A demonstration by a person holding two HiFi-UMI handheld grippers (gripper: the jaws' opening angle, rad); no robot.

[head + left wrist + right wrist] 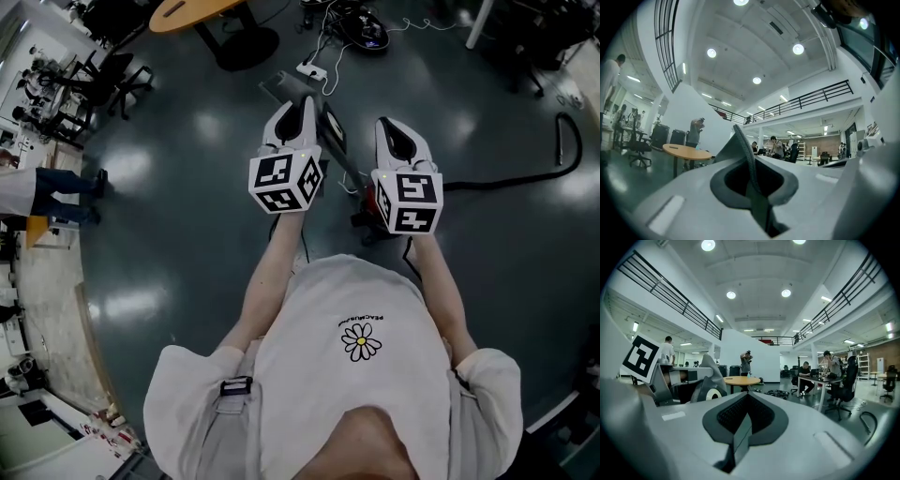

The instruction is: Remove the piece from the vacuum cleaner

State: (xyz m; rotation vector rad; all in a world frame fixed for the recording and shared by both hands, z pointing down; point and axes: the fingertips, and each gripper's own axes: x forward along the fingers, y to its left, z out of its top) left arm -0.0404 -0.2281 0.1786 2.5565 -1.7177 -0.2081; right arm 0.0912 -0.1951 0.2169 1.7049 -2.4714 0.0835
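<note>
Hovering above the floor (187, 262), the left gripper (302, 105) and right gripper (390, 126) both have their jaws pressed together on nothing while the vacuum cleaner (367, 208) lies below between them, so a downward grab without opening could just knock it or snag its hose (506, 178).

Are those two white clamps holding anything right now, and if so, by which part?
Nothing is held. The left gripper and the right gripper both have their jaws shut together with nothing between them.
</note>
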